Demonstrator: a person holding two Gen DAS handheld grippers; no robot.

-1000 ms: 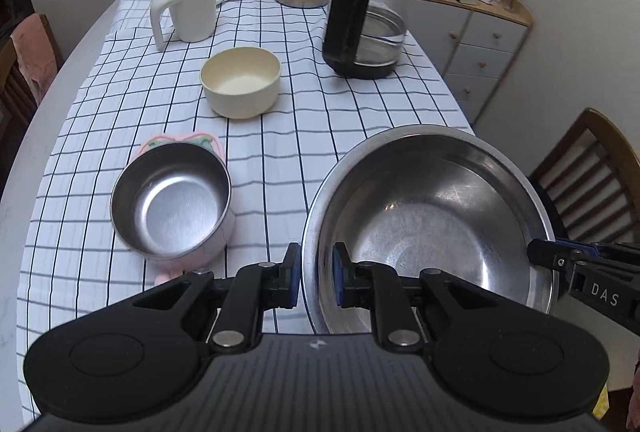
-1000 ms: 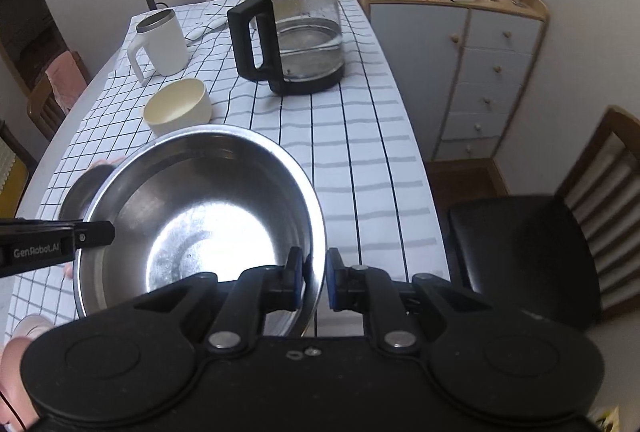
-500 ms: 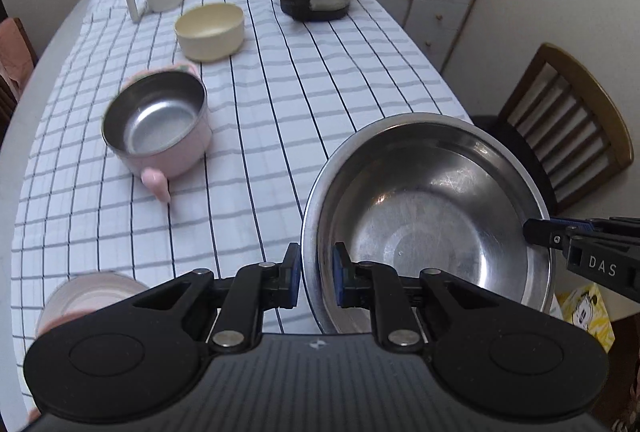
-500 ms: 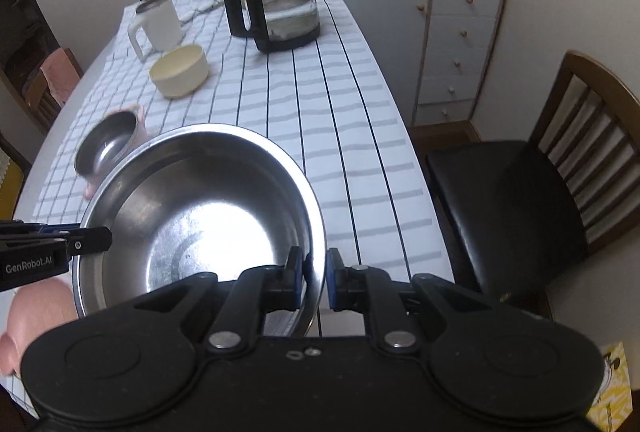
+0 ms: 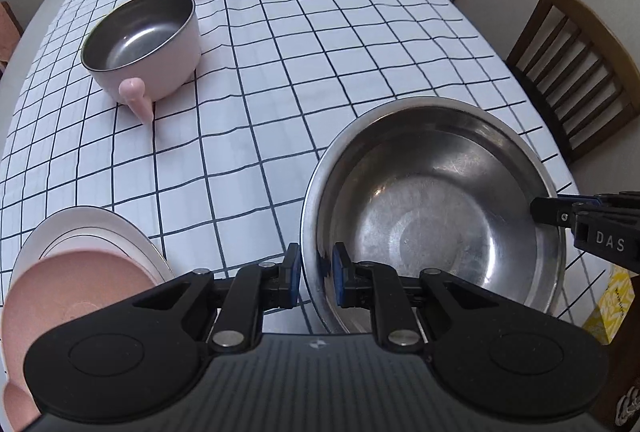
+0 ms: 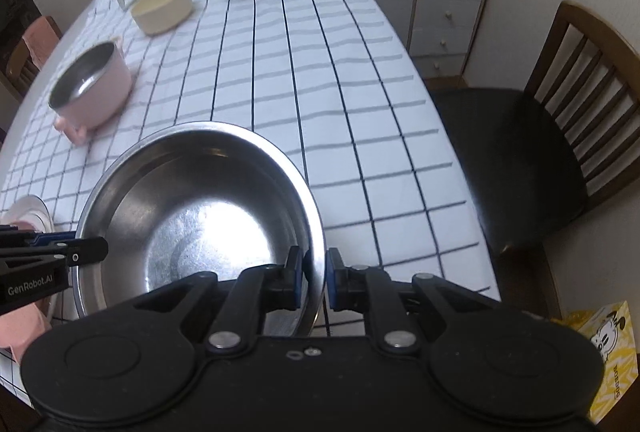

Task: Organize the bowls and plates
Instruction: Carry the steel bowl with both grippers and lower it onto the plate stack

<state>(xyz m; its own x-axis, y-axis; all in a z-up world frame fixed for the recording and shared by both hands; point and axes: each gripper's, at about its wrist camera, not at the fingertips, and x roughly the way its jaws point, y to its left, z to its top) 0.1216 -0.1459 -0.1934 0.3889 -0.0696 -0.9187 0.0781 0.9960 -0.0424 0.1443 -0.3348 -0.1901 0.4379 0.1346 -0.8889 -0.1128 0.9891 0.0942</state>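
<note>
Spanning the gap between both tools, the steel bowl (image 5: 432, 216) hung over the near right part of the checked table (image 5: 280, 71), each rim side pinched: left gripper (image 5: 316, 272) on its left wall, right gripper (image 6: 316, 272) on its right. The stacked plates (image 5: 92, 252) lay just left, nearer the left gripper. Compared with a second earlier, the bowl had travelled toward the near edge, bringing those plates into view.

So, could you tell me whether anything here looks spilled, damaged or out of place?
Nothing stands out: the steel bowl, gripped on opposite rims by both grippers, is empty, and the pink pot sits upright.
</note>
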